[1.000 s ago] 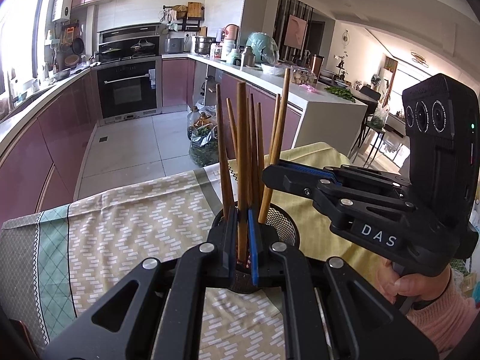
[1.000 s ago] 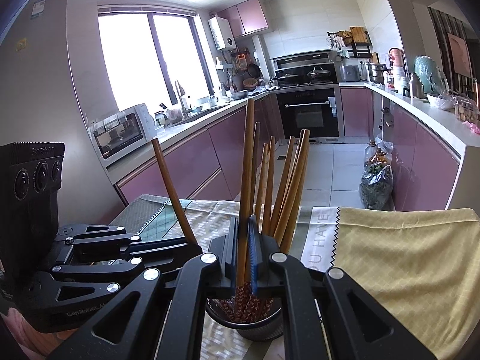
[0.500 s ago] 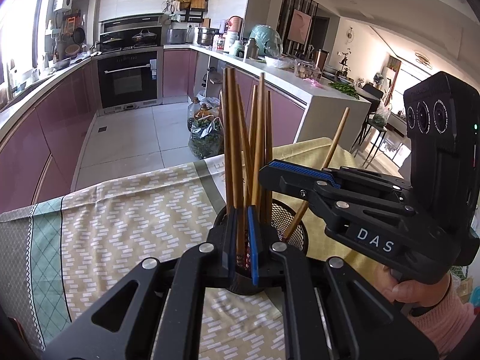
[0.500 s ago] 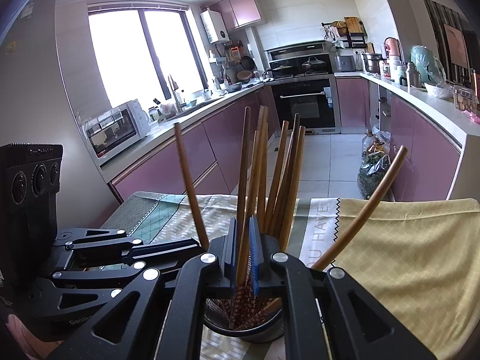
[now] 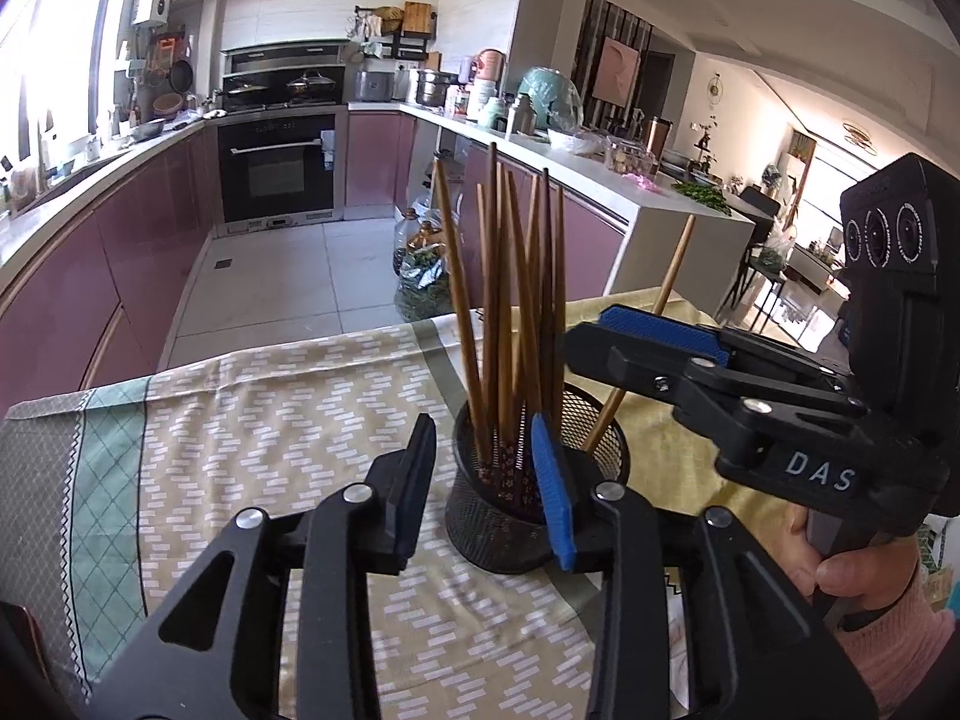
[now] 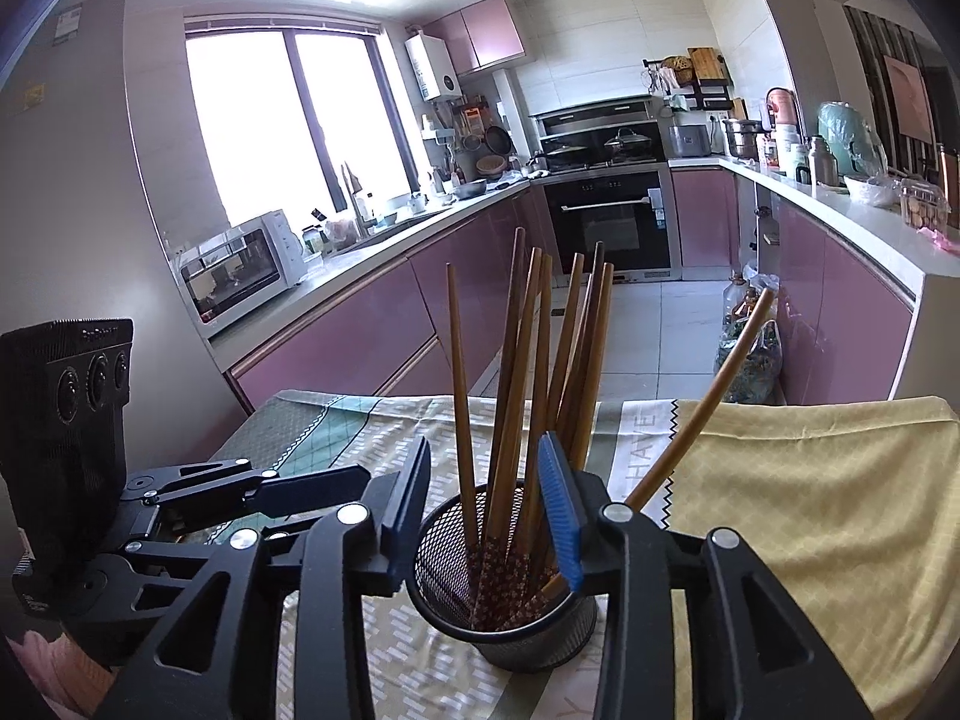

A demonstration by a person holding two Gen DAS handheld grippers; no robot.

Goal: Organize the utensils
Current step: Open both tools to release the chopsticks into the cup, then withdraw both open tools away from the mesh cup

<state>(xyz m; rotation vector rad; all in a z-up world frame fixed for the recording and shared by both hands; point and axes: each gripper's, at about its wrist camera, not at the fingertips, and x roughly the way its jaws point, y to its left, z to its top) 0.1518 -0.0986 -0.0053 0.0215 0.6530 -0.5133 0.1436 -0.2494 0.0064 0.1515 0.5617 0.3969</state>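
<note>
A black mesh cup (image 5: 510, 516) stands on the table with several wooden chopsticks (image 5: 510, 312) upright in it, and one leaning out to the right (image 5: 666, 294). My left gripper (image 5: 483, 486) is open, its fingers on either side of the cup, holding nothing. The right gripper (image 5: 660, 330) shows at the right of the left wrist view. In the right wrist view the cup (image 6: 510, 606) and chopsticks (image 6: 528, 372) stand between the open fingers of my right gripper (image 6: 486, 516). The left gripper (image 6: 312, 489) shows at the left.
A patterned tablecloth (image 5: 270, 420) covers the table, with a yellow cloth (image 6: 810, 480) on its right part. The far table edge drops to a tiled kitchen floor (image 5: 288, 282). Purple cabinets (image 6: 360, 330) and an oven (image 6: 612, 222) stand beyond.
Both grippers were shut on chopsticks over the cup. Both have opened, and the chopsticks now stand loose in the cup. One chopstick fell to lean right.
</note>
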